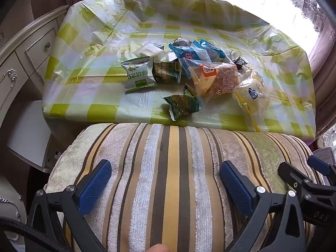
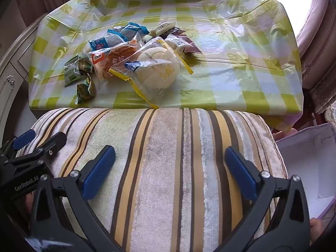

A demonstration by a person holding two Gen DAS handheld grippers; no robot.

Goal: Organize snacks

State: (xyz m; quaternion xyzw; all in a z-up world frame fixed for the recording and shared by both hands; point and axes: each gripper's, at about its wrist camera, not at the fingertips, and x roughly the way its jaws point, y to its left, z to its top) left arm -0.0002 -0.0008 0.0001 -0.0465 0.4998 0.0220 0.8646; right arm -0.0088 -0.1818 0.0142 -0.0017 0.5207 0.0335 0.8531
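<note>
Nearest the cameras, both tongs hung over a striped cushion [image 1: 168, 178], none of it gripped. Left tongs [image 1: 166, 180] were spread wide w/ nothing between the blue pads; right tongs [image 2: 170, 168] likewise spread & empty. In the left view the right tool showed at the far right edge, and the left tool sat at the left edge of the right view, so the two were side by side. A white box [image 2: 310, 168] w/ a lilac rim lay just right of the cushion, open side up.

Beyond the cushion stood the tabletop [image 2: 231, 79] under a green-and-white checked plastic cover. Snacks were heaped left of centre on it: a pale round bun in a yellow-edged clear bag [image 2: 155, 69] closest to the near edge, touching a brown bread pack [image 1: 218, 79] w/ an orange label. Dark green packets [image 1: 182, 105] sat left of those, a white-green one [image 1: 138, 73] further left. Blue wrappers [image 2: 109, 41] & small dark packets lay at the back of the pile.

Farther off, a cream cabinet [image 1: 25, 63] stood left and bright windows w/ curtains behind.
</note>
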